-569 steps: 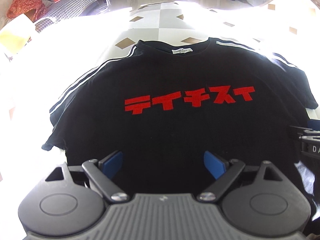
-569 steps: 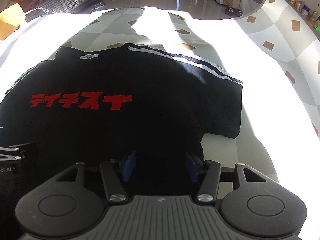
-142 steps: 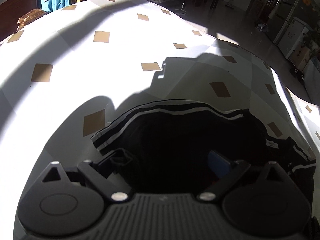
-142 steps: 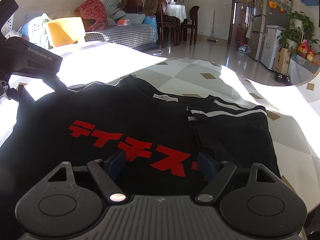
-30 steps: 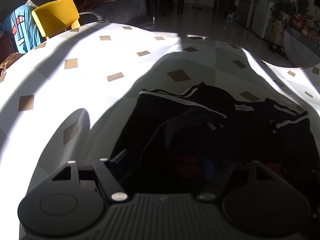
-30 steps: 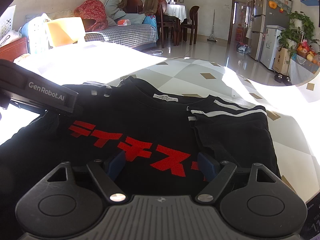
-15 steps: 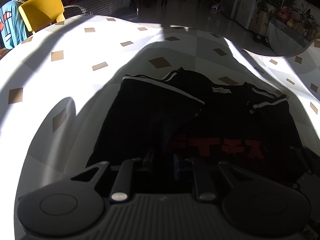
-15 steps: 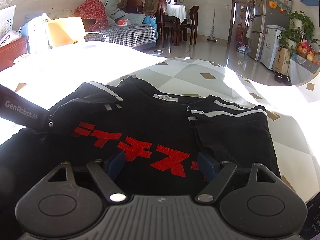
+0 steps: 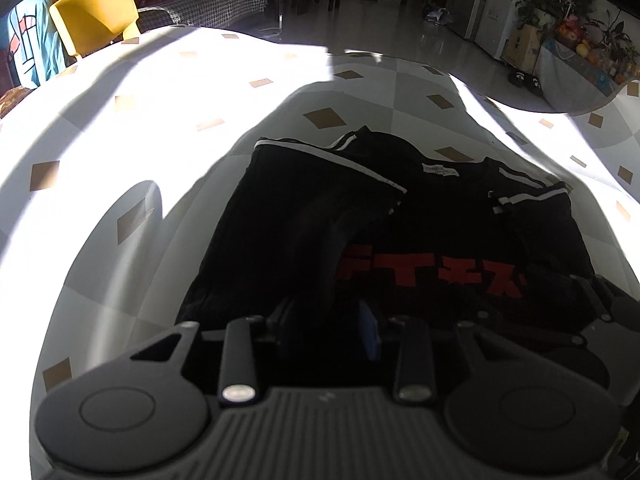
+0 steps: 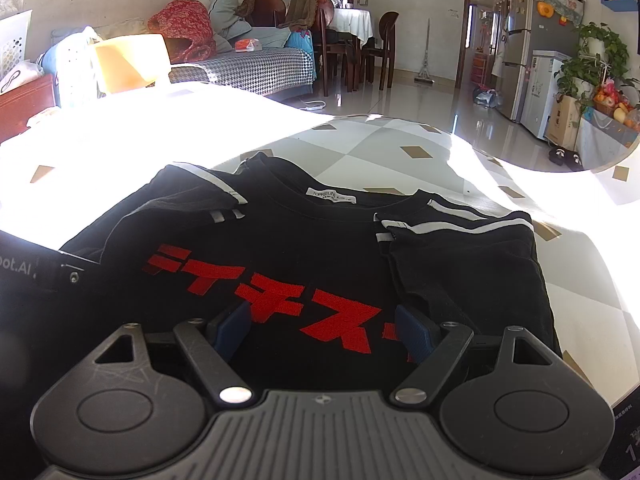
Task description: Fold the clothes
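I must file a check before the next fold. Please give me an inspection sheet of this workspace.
Surface: table with white cloth and brown diamonds, half in sun, half in shadow.
Job's things: black T-shirt with red lettering, lying face up; both striped sleeves folded inward.
Clutter: nothing seen on the table.
Grippers: left gripper jaws narrow and opening, over the shirt's folded left side; grip unclear in the dark. Right gripper open above the lettering.
Cables: a white cord on the floor.
Surroundings: yellow chair, checked sofa, fridge, plants.

Yellow chair (image 9: 96, 14) behind tiled tabletop (image 9: 168, 120) — fridge (image 10: 532, 40), potted plants (image 10: 600, 52) right.
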`<action>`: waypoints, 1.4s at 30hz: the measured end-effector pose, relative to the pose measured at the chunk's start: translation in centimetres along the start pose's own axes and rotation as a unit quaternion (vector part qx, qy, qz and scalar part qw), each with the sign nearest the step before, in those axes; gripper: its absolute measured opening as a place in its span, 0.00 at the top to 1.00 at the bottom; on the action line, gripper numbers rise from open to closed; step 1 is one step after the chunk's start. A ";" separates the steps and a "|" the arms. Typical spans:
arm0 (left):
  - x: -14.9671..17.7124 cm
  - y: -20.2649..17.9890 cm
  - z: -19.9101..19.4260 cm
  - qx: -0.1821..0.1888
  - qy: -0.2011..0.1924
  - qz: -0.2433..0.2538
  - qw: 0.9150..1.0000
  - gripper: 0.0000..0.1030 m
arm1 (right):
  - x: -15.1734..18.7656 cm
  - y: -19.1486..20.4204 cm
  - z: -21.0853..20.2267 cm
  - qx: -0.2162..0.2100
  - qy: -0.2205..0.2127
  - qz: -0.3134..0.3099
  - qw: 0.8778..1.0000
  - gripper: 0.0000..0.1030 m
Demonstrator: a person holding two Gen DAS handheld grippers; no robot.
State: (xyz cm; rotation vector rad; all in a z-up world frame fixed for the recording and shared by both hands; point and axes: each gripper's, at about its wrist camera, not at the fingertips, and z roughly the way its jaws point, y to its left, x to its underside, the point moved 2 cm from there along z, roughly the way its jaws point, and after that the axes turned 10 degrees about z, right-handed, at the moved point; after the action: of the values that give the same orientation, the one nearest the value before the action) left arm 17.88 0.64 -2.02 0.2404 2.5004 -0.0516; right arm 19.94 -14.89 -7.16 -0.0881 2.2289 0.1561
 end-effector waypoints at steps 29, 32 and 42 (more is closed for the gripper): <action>2.7 0.5 -2.0 -0.002 0.003 -0.013 1.000 0.50 | 0.0 0.0 0.0 0.000 0.000 0.000 1.000 0.24; 3.2 0.1 -2.2 0.003 0.006 -0.007 1.000 0.50 | 0.0 0.0 0.0 0.000 0.000 0.000 1.000 0.24; 5.7 -1.4 -2.7 0.011 0.029 0.021 0.999 0.50 | 0.0 0.0 0.0 0.000 0.000 0.000 1.000 0.24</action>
State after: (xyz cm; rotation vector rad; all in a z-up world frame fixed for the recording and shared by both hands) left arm 11.55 0.42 -3.20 0.3063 2.5521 -0.0561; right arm 19.94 -14.87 -7.16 -0.0876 2.2290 0.1557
